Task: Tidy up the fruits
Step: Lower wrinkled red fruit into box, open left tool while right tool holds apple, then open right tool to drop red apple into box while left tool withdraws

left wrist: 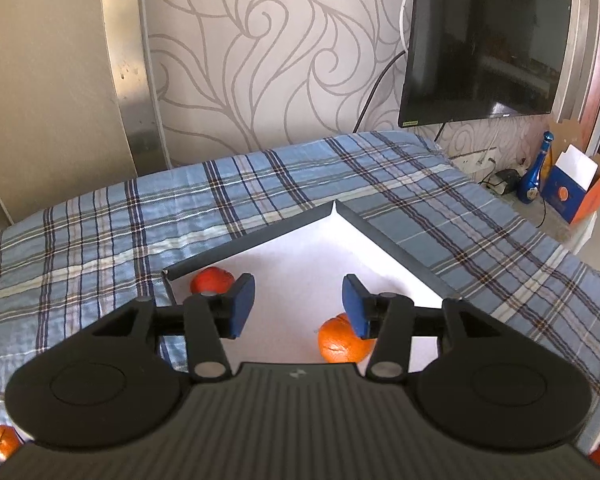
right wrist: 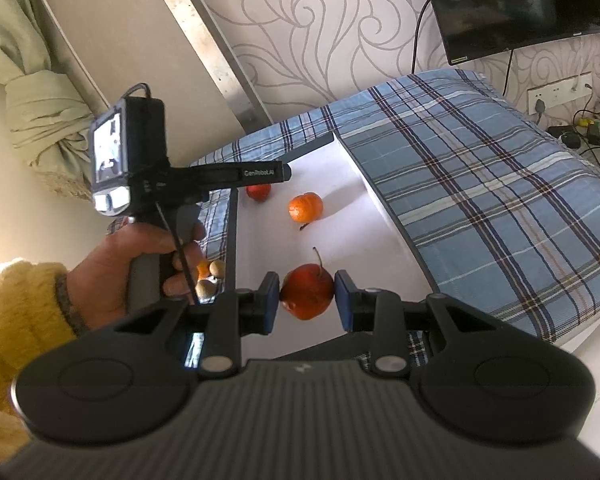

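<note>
The right gripper [right wrist: 307, 299] pinches a red stemmed apple-like fruit [right wrist: 306, 294] between its blue pads, just above the white-lined, dark-rimmed shallow box [right wrist: 340, 168] on the blue plaid cloth [right wrist: 480, 200]. The left gripper [left wrist: 297, 306] hangs parted and empty over the box, an orange tangerine [left wrist: 340, 340] resting below its right pad.

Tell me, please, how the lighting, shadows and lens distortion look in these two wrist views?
Left wrist view: bright daylight bleaches the white tray; the bed edge and wall trim bow from the fisheye; the open left gripper looks sharp. Right wrist view: the tangerine throws a soft shadow towards the right; the red fruit in the right gripper is crisp, while the yellow sleeve at the frame edge blurs.
</note>
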Tool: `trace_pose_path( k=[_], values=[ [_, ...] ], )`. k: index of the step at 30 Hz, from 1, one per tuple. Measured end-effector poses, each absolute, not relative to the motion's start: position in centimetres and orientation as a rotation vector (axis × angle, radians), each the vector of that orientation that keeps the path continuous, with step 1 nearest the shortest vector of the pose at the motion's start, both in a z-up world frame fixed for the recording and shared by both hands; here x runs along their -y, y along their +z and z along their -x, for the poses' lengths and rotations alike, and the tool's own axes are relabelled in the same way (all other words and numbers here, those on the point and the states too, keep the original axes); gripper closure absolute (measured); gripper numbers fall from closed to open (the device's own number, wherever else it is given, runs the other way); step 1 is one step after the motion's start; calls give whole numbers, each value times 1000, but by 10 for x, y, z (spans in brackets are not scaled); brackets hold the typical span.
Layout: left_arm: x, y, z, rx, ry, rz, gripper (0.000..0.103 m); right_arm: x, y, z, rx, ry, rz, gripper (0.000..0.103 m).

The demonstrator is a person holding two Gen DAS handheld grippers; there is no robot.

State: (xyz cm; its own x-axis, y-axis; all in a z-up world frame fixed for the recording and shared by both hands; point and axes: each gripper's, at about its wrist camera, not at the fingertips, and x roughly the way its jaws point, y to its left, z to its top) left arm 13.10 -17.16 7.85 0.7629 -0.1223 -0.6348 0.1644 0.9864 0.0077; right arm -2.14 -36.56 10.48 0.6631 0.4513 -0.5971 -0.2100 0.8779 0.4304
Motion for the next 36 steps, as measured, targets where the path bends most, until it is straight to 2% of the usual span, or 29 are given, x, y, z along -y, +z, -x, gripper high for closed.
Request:
trace_pose_path(
  k=[16, 18, 20, 36],
  values=[
    [168, 108, -72, -681, -160, -64, 48, 356, 98, 5, -758, 446, -292, 70],
    [167, 111, -64, -677, -163, -62, 45, 356, 97, 2, -757, 448, -283, 70],
    [167, 111, -57, -678, -157, -53, 42, 357, 96, 0, -758, 449, -277, 70],
    [164, 108, -23, -699, -153, -43, 42, 346, 74, -34, -760, 434, -124, 70]
  ],
)
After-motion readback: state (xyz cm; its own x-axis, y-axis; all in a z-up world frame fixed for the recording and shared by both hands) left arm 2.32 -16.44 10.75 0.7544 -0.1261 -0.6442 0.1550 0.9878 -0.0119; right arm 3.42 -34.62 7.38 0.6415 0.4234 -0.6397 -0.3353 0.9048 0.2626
